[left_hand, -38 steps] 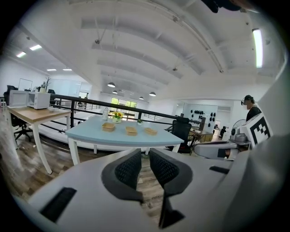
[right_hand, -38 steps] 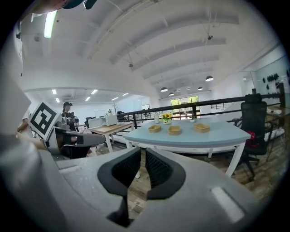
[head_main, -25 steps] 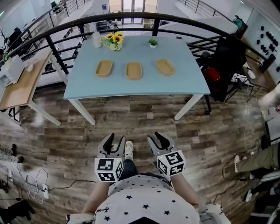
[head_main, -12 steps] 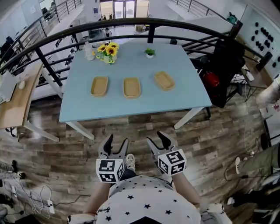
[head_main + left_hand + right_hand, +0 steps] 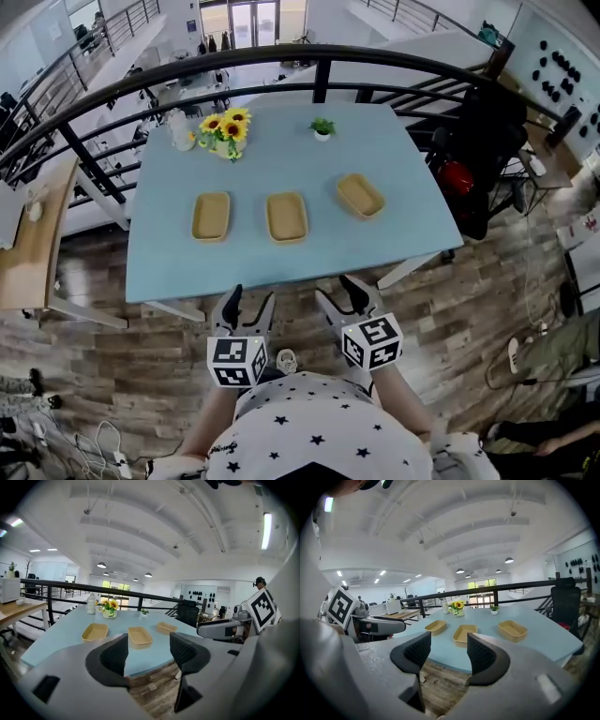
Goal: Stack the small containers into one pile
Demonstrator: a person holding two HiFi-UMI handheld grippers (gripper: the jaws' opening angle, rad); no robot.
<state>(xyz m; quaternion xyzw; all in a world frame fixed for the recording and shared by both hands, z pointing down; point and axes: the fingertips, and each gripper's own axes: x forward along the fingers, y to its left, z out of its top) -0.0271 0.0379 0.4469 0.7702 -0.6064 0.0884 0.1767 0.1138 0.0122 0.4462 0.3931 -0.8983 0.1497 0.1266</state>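
Three shallow tan containers lie apart in a row on the light blue table (image 5: 394, 141): left one (image 5: 211, 217), middle one (image 5: 286, 217), right one (image 5: 360, 196), which is turned at an angle. Both grippers hover short of the table's near edge, above the wooden floor. The left gripper (image 5: 251, 302) and the right gripper (image 5: 339, 292) each have jaws opening, with nothing between them. Past the left gripper (image 5: 149, 651), the left gripper view shows the containers (image 5: 140, 636) ahead. The right gripper view shows them (image 5: 465, 633) beyond the right gripper (image 5: 449, 652).
A sunflower vase (image 5: 225, 133), a white bottle (image 5: 178, 129) and a small potted plant (image 5: 322, 127) stand at the table's far side. A black railing (image 5: 319, 58) curves behind it. A dark chair (image 5: 487, 131) stands right of the table, a wooden desk (image 5: 23, 244) at left.
The table has come nearer and now reaches almost to the gripper tips. Both grippers' jaws have spread wider. The containers have not moved.
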